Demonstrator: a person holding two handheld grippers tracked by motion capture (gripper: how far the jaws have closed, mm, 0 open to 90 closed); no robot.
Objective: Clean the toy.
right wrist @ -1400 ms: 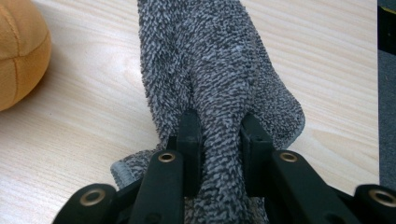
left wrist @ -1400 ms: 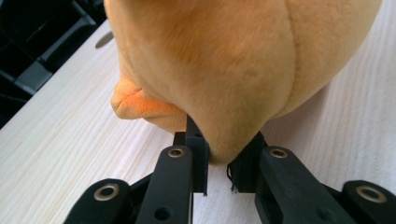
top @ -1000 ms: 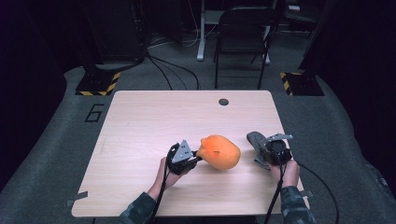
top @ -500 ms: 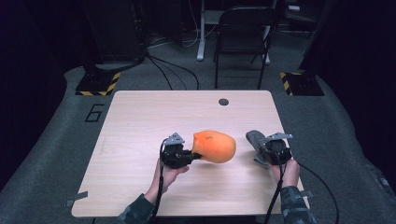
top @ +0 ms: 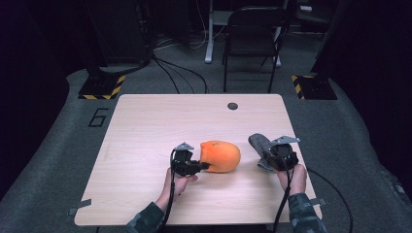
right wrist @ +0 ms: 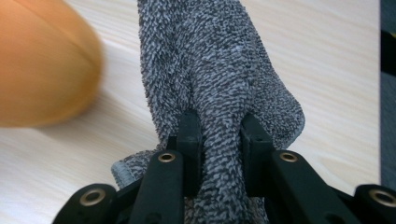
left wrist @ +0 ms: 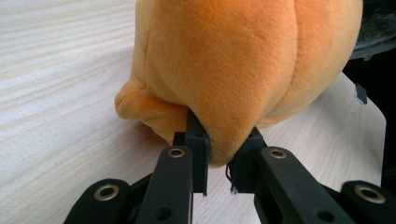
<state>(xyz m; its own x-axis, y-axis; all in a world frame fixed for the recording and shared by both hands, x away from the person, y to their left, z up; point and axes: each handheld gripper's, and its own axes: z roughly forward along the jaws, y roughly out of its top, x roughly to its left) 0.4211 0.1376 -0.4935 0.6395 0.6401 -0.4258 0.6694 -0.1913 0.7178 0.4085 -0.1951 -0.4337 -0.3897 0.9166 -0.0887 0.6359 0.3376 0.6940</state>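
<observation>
So the person had a gripper in each hand at the wooden desk (top: 145,126). The left gripper (top: 197,166) sat a bit left of centre in the lower half of the high view, and its jaws were clamped on a fold of an orange plush toy (top: 221,156). The toy lay on the desk right next to that gripper, pretty much dead centre of the frame and a little below the middle. In the left gripper view the plush (left wrist: 233,70) took up most of the upper part of the picture, and you could see a pinch of the fabric squeezed between the two black jaws at the bottom, with a small nub sticking out low on its left.

The right gripper (top: 272,156) was over at the lower right of the high view, near the desk's right edge. Its jaws were closed on a grey fuzzy cloth (top: 260,145), which stuck out up and to the left from the jaws. In the right gripper view that cloth (right wrist: 219,84) ran up the middle, bunched between the jaws, with the orange toy (right wrist: 42,60) blurry at the upper left.

Toy and cloth were apart, with bare desk between them. A small dark round spot (top: 232,106) sat near the desk's far edge, and a dark folding chair (top: 252,43) stood beyond it at the top of the frame.
</observation>
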